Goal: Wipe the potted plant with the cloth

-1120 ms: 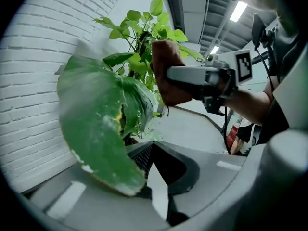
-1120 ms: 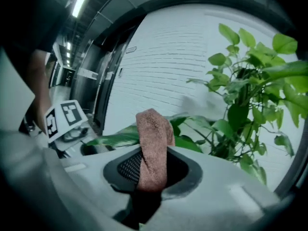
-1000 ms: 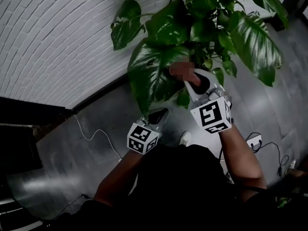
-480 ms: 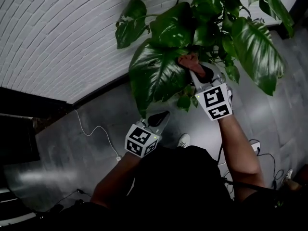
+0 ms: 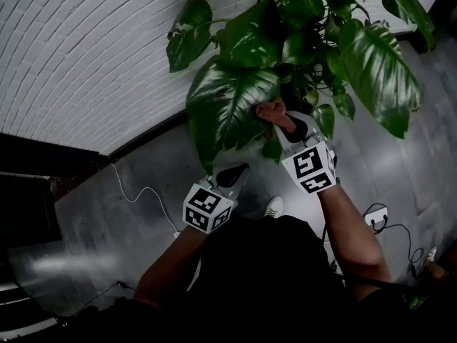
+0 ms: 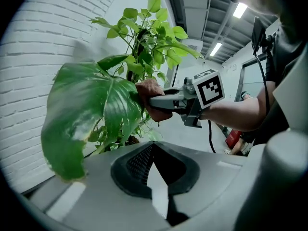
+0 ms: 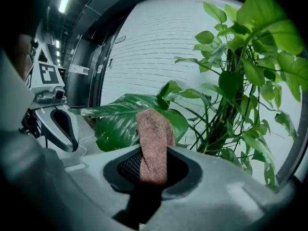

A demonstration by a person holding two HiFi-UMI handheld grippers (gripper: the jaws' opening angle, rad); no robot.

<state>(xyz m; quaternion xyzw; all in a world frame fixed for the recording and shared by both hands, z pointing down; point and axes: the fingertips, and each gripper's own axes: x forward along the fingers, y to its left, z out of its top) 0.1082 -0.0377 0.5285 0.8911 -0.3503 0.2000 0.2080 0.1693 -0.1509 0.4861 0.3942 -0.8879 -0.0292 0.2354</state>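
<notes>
The pinkish-brown cloth (image 7: 153,141) is clamped upright between the jaws of the right gripper (image 5: 280,120). It is set against the large leaf (image 5: 227,106) of the potted plant (image 5: 321,34), at the far centre. The left gripper (image 5: 230,175) is held nearer and to the left, below that leaf. Its jaws are set slightly apart and nothing is gripped. A white brick wall (image 5: 78,48) is seen at the far left.

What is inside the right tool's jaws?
A pinkish-brown cloth is clamped in the right tool, its free end standing up in front of a large leaf. Its lower end is lost in the dark gap below the jaws.
</notes>
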